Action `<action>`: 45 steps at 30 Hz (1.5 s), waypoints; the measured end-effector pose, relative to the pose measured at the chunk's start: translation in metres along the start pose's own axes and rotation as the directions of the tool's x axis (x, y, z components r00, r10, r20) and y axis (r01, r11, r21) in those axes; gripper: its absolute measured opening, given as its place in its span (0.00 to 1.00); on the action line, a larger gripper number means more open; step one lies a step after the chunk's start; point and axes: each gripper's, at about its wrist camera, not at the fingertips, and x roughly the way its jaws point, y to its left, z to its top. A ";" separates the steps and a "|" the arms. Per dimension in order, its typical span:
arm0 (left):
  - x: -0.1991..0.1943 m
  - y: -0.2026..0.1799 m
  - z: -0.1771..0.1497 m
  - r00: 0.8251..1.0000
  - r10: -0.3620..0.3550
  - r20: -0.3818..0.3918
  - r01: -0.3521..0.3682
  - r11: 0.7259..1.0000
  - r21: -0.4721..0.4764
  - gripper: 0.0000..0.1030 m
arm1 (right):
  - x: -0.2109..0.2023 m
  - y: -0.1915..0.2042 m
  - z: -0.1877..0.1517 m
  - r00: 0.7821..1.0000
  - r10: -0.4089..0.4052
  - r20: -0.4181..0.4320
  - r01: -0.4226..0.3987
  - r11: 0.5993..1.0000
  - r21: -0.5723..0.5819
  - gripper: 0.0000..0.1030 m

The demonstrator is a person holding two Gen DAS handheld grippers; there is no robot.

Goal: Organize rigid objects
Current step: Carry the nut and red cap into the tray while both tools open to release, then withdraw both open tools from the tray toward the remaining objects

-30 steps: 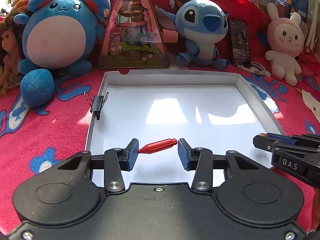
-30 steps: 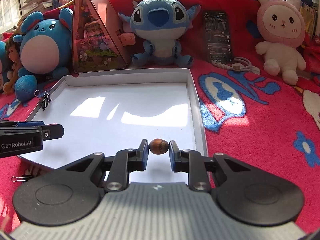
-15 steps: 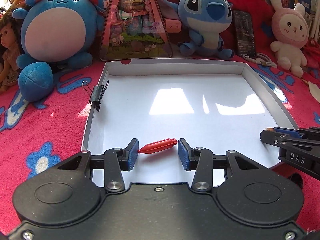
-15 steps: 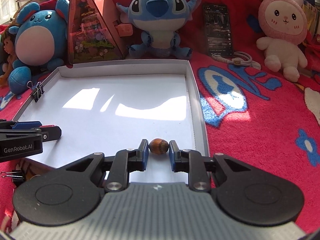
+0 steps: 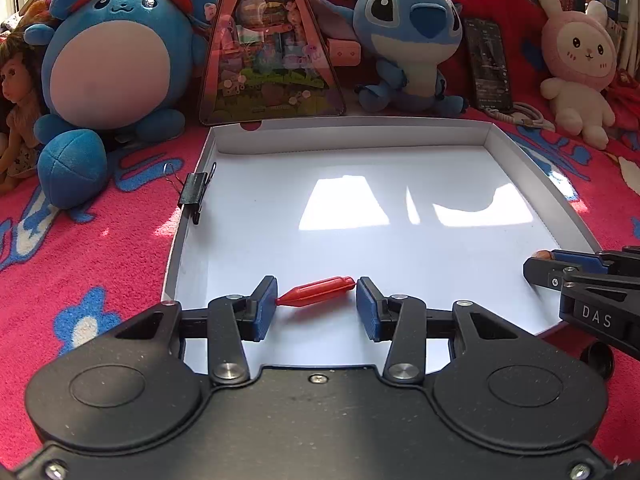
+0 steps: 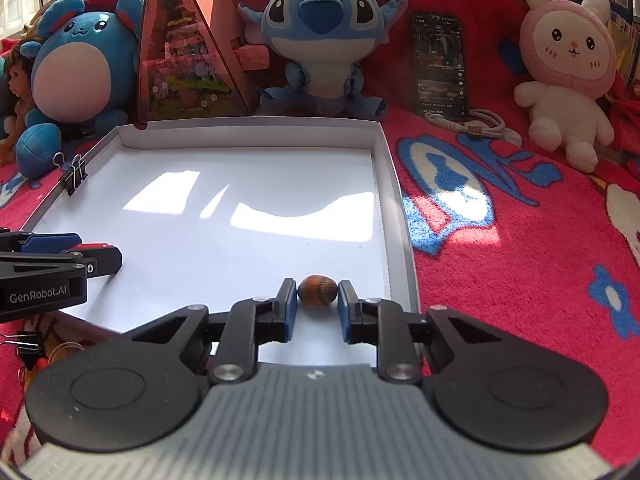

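- The left tongs (image 5: 316,304) pinch a red plastic peg (image 5: 316,290) end to end: its pointed tip meets the left blue pad, its blunt end the right pad. The peg is smooth, slim and tapered, and is held just above the near part of the tray (image 5: 348,132).
- The right tongs (image 6: 318,308) pinch a nut (image 6: 318,289), a small brown oval with dark lengthwise ridges, between ribbed blue pads. It sits low over the tray's near right corner, close to the right wall.
- The tray is a shallow white cardboard box lid with a matt, flat floor and thin upright walls; sun patches lie across it.
- A black metal binder clip (image 5: 194,192) with wire handles grips the tray's left wall.
- Both tools have black, grainy plastic bodies with round bosses and silver rivets; the right one carries a ribbed grey plate.
- "DAS" is printed in white on the side of the right tool, seen from the left camera; "GenRobot.AI" is printed on the left tool, seen from the right camera.
- The tray lies on a fluffy red blanket (image 6: 520,280) with blue and white shapes.
- Behind the tray stand a round blue plush (image 5: 108,64), a glossy triangular box (image 5: 272,52), a blue Stitch plush (image 5: 408,40), a dark phone (image 6: 440,64) with unreadable text, and a pink bunny (image 6: 568,68).
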 end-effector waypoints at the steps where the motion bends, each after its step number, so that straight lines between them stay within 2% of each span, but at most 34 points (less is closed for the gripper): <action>1: 0.000 0.000 0.000 1.000 0.001 0.000 -0.001 1.000 0.002 0.41 | 0.000 0.000 0.000 1.000 0.001 0.001 -0.001 1.000 0.002 0.26; 5: -0.002 0.000 0.001 1.000 -0.005 -0.001 0.005 1.000 0.001 0.41 | -0.003 -0.002 0.000 1.000 0.018 0.006 -0.019 1.000 0.013 0.33; 7: -0.004 0.001 0.001 1.000 -0.016 0.000 0.016 1.000 -0.004 0.44 | -0.004 -0.003 -0.001 1.000 0.025 0.013 -0.025 1.000 0.018 0.34; 9: -0.008 0.001 0.001 1.000 -0.018 0.011 0.018 1.000 -0.004 0.51 | -0.007 -0.003 -0.001 0.999 0.025 0.025 -0.025 1.000 0.017 0.47; 13: -0.019 0.000 0.001 0.999 -0.009 0.046 0.008 1.000 0.011 0.63 | -0.013 -0.003 -0.001 0.999 0.029 0.045 -0.029 0.999 0.017 0.52; 15: -0.026 0.001 0.001 0.998 -0.009 0.063 0.008 1.000 0.013 0.74 | -0.018 -0.004 -0.002 0.997 0.034 0.063 -0.034 0.999 0.010 0.59; 17: -0.032 0.002 0.000 0.997 -0.012 0.076 0.011 1.000 0.009 0.76 | -0.024 -0.003 -0.003 0.996 0.037 0.081 -0.037 0.999 0.003 0.63; 30: -0.070 0.011 -0.020 0.993 -0.028 0.115 0.028 1.000 0.000 0.85 | -0.059 -0.002 -0.018 0.986 0.038 0.165 -0.030 0.998 -0.047 0.83; 45: -0.098 0.018 -0.049 0.981 -0.062 0.185 0.065 0.998 -0.011 0.86 | -0.086 -0.008 -0.044 0.972 0.027 0.234 -0.014 0.998 -0.059 0.91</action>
